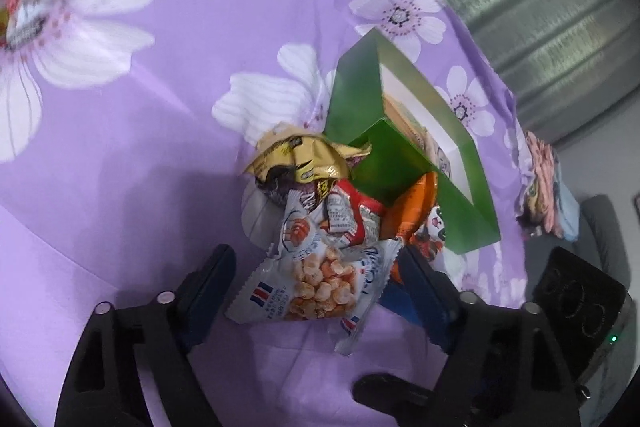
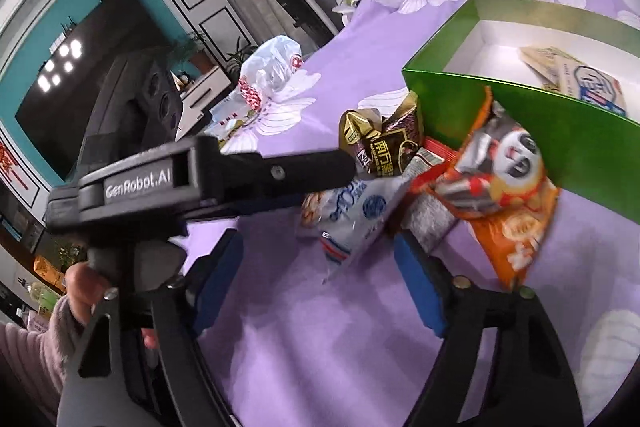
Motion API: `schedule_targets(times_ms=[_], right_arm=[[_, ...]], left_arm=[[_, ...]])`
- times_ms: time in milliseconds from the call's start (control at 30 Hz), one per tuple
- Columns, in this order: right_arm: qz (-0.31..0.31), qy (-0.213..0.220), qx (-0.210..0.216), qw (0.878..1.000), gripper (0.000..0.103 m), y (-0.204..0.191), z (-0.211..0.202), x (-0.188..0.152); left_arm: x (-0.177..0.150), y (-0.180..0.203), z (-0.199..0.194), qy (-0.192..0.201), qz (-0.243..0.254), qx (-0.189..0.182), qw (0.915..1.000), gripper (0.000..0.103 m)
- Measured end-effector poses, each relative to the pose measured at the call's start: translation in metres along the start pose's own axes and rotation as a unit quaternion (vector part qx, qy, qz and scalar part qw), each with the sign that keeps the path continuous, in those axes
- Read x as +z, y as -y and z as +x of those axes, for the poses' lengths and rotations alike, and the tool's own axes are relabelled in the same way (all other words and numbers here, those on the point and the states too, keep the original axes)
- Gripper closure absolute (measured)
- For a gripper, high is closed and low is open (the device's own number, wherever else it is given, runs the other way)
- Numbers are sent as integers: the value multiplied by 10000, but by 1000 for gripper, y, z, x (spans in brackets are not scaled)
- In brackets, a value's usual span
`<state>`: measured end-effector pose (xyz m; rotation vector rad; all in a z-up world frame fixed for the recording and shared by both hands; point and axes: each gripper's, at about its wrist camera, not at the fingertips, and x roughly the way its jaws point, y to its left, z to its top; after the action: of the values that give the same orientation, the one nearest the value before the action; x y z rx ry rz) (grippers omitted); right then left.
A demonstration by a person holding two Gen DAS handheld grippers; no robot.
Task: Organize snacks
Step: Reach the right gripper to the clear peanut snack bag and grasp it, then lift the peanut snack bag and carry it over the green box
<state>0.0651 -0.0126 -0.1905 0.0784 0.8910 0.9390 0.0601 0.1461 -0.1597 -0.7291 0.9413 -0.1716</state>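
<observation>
2 tools gape wide: left tool (image 1: 316,283) straddles the white packet (image 1: 316,287), right tool (image 2: 320,267) angles toward it.

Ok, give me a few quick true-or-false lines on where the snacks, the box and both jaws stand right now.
1. The green box already holds at least one packet. True.
2. The white peanut packet lies inside the box. False: it lies on the purple cloth, outside it.
3. The left gripper has its jaws open around the peanut packet. True.
4. The right gripper is clamped on the orange panda packet. False: its jaws are open, holding nothing.
5. The gold packet sits beside the box. True.
</observation>
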Motion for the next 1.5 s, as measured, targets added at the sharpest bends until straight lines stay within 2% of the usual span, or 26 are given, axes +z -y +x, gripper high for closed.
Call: schedule_targets(times_ms=[67, 167, 233, 267, 333, 467, 600, 833, 1200, 1500], right_arm=[[46, -70, -52, 10000, 36, 3, 8, 5], [131, -101, -70, 9998, 45, 9, 12, 7], [142, -156, -131, 9997, 55, 11, 14, 7], [155, -175, -128, 9996, 56, 14, 13, 6], [176, -194, -90, 9996, 58, 16, 13, 4], [176, -191, -54, 9996, 59, 16, 11, -1], [135, -132, -43, 9998, 60, 11, 5, -4], [-7, 72, -214, 9997, 60, -1, -19, -8], [-152, 502, -576, 9970, 60, -3, -68, -12], [-149, 752, -765, 9941, 60, -1, -94, -14]], left_arm=[[1, -4, 3, -76, -111, -22, 9999, 30], [0, -5, 2, -95, -164, -98, 9998, 36], [-1, -6, 3, -132, -221, -142, 9996, 40], [0, -7, 4, -158, -266, -201, 9993, 47], [-2, -6, 4, -197, -274, -242, 9991, 49], [-7, 5, 0, -141, 17, 46, 9999, 51], [-14, 14, -7, -66, 255, 135, 9996, 52], [-22, 33, -18, 82, 555, -72, 9984, 52], [-32, 85, -25, 282, 1240, -334, 9913, 52], [-32, 111, -25, 319, 1473, -467, 9875, 52]])
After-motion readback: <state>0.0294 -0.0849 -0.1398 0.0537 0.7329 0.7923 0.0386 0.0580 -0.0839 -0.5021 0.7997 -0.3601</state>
